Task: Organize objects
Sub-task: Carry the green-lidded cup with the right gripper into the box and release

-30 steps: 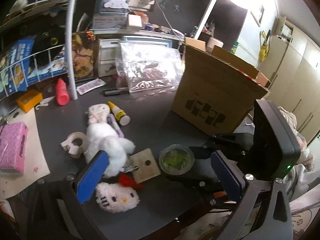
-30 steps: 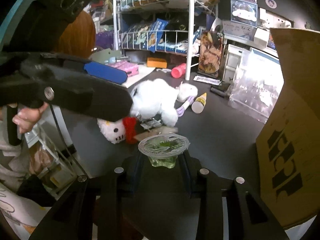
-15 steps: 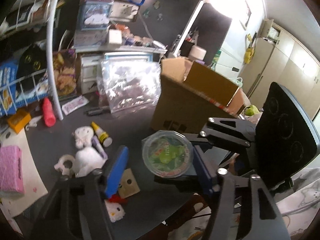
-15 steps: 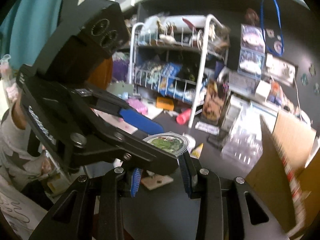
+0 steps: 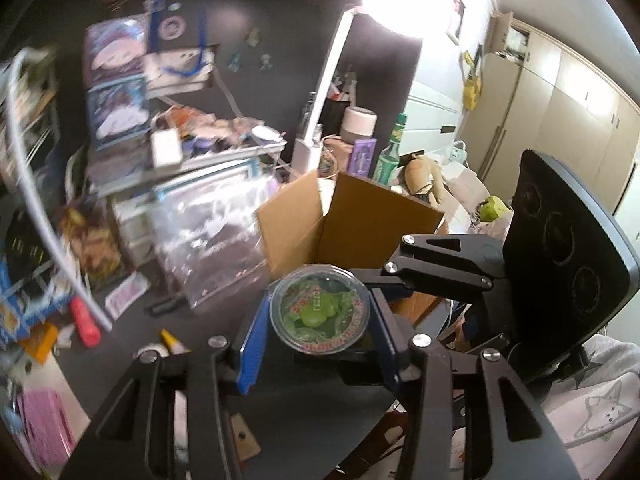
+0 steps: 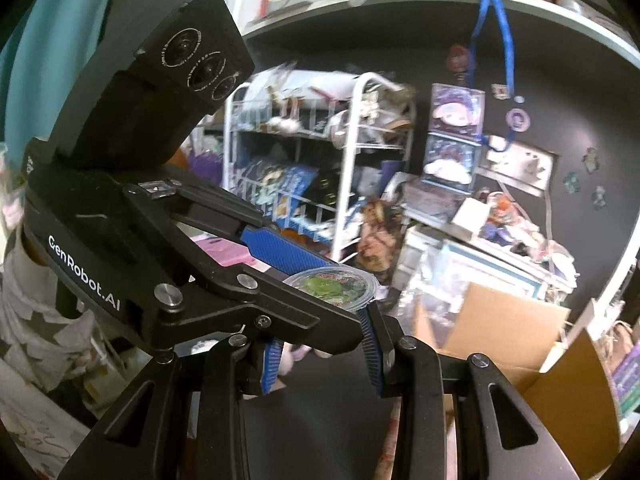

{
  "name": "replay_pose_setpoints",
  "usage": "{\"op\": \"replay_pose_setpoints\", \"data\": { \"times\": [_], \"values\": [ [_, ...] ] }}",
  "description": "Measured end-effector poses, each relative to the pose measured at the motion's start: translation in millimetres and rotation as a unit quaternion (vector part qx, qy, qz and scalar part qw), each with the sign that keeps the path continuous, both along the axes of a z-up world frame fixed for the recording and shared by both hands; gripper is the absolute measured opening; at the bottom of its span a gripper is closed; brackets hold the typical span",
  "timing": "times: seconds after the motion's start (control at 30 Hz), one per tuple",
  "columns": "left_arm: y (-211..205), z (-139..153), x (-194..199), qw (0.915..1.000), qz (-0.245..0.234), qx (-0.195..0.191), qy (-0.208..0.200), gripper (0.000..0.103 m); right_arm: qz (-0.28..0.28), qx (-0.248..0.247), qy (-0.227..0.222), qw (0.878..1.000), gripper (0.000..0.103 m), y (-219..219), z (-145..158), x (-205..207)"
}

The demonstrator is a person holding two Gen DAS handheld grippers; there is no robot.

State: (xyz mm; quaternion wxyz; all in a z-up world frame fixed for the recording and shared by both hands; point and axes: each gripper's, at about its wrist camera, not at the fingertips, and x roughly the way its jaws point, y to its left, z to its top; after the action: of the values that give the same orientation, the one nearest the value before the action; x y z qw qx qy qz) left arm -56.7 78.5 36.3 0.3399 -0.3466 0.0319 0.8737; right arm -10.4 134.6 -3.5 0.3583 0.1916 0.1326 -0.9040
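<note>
A clear lidded cup of green jelly (image 5: 320, 310) hangs in the air above the dark table (image 5: 320, 404), in front of an open cardboard box (image 5: 360, 220). My left gripper (image 5: 319, 305) has its jaws closing, the cup between them and the blue pads (image 5: 252, 344) touching its rim. From the right side, my right gripper (image 6: 320, 332) is shut on the body of the same cup (image 6: 332, 286). In the right wrist view the left gripper's fingers (image 6: 280, 252) cross over from the left and hide the cup's lower part. The box (image 6: 500, 332) lies to the lower right.
A clear plastic bag (image 5: 208, 232) leans behind the cup, left of the box. A red bottle (image 5: 84, 322), a pink pack (image 5: 44, 428) and a wooden piece (image 5: 244, 440) lie on the table. A white wire rack (image 6: 348, 160) stands at the back. A person's sleeve (image 6: 24, 320) is at the left.
Both grippers have risen from the table with the jelly cup. The left gripper, wide open over the plush toys a second ago, has swung over and closed round the cup.
</note>
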Motion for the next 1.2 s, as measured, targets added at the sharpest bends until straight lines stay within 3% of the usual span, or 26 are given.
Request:
{"op": "replay_pose_setpoints", "data": {
  "times": [0.27,0.6,0.87,0.9,1.0,1.13,1.2],
  "values": [
    [59,10,-46,0.9984,-0.044,-0.012,-0.035,0.045,-0.048,-0.016,-0.055,0.997,0.030,57,18,-29],
    [108,-12,-84,0.9933,-0.068,-0.021,-0.091,0.045,-0.084,0.006,-0.132,0.988,0.030,106,2,-62],
    [124,-22,-95,0.9908,-0.077,-0.030,-0.107,0.046,-0.111,0.046,-0.141,0.983,0.030,116,-6,-68],
    [125,-22,-96,0.9908,-0.077,-0.033,-0.106,0.051,-0.117,0.054,-0.140,0.982,0.033,116,-6,-68],
    [124,-20,-94,0.9919,-0.070,-0.040,-0.098,0.072,-0.134,0.064,-0.140,0.979,0.057,117,-6,-71],
    [119,-13,-87,0.9935,-0.066,-0.043,-0.083,0.073,-0.145,0.066,-0.131,0.979,0.059,120,-2,-70],
    [112,-7,-82,0.9949,-0.060,-0.043,-0.068,0.082,-0.147,0.062,-0.131,0.979,0.059,120,0,-68]
  ]
}}
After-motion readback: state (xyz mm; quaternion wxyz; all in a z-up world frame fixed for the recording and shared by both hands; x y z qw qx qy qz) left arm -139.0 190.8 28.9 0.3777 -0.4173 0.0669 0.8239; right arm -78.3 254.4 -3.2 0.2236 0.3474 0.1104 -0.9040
